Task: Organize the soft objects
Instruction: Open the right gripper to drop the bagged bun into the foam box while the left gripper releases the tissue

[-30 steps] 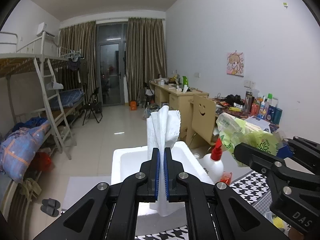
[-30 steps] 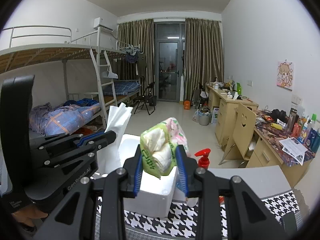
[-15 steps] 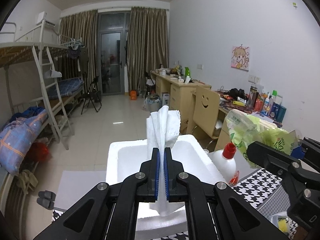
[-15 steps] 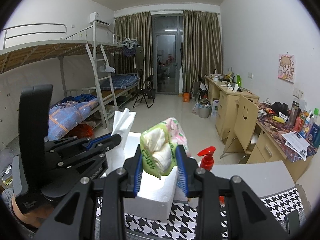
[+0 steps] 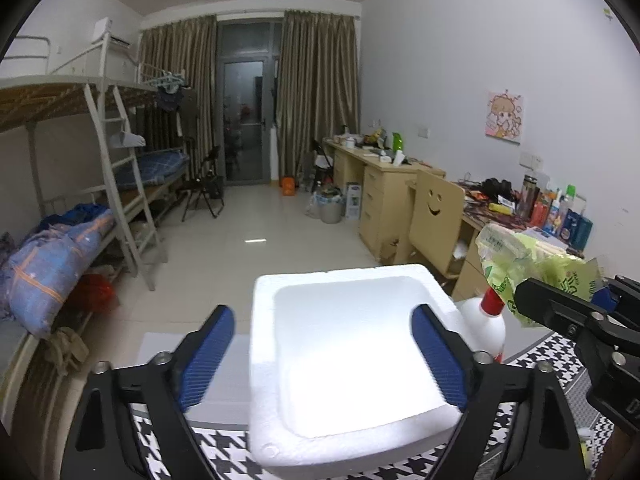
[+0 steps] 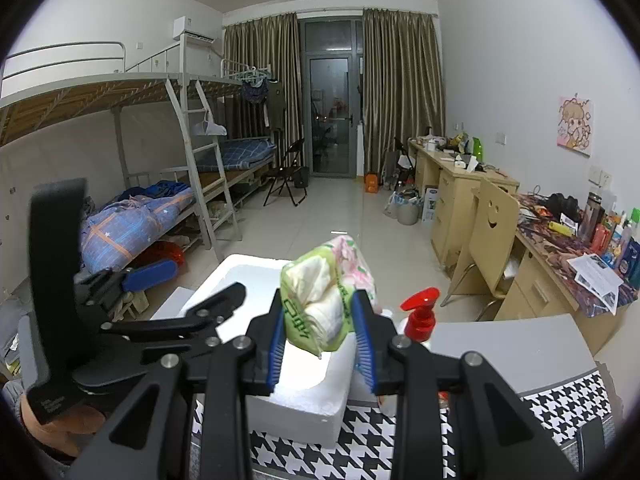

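Dormitory room with bunk beds on the left and desks on the right lies behind your houndstooth mat [image 6: 560,404]. Your left gripper [image 5: 322,354] has just been opening: its jaws now stand wide at both sides of the one white foam box [image 5: 344,360] in the lower centre, with nothing between the pads. Your right gripper [image 6: 322,340] holds one green tissue pack [image 6: 326,304] firmly, above the box's right edge. One red-capped pump bottle [image 6: 420,316] stands just beside the box, at right.
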Tool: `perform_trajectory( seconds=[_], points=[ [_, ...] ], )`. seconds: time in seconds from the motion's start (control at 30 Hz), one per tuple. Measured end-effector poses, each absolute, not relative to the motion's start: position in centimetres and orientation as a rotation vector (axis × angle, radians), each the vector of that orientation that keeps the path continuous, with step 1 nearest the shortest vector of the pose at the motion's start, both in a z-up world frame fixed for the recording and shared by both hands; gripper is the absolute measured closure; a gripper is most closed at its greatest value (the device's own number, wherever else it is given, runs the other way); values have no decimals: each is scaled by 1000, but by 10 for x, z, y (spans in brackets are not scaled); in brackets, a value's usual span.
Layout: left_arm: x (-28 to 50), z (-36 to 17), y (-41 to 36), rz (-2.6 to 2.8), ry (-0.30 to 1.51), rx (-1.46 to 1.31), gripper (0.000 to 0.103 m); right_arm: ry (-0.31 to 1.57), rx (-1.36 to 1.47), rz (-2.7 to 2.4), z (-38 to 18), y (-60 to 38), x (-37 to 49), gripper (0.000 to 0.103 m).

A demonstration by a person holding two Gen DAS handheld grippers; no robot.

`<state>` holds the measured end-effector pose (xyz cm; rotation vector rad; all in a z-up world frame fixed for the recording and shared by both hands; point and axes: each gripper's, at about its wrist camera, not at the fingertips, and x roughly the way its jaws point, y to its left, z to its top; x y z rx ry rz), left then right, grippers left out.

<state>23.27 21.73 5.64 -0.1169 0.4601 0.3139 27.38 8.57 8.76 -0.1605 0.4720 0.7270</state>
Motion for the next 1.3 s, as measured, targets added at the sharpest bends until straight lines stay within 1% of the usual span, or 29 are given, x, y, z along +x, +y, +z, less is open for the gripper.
perform_trajectory(
  seconds=[0.17,0.77,1.07,1.13,1.23,1.27,1.3],
  points=[
    [217,63,219,352,434,-98,1,468,-170,739,89,89,272,67],
    [175,65,242,419,403,-107,1,507,-200,781,78,122,284,67],
    [162,57,254,451,408,-130,1,556,-210,779,62,135,301,67],
    [162,56,255,458,412,-131,1,568,-215,778,59,139,303,65],
    [162,54,258,456,414,-139,1,587,-216,774,54,143,307,58],
    [162,54,258,457,413,-139,1,599,-216,773,52,144,310,51],
    [162,54,259,455,412,-139,1,606,-218,769,50,145,309,47]
  ],
)
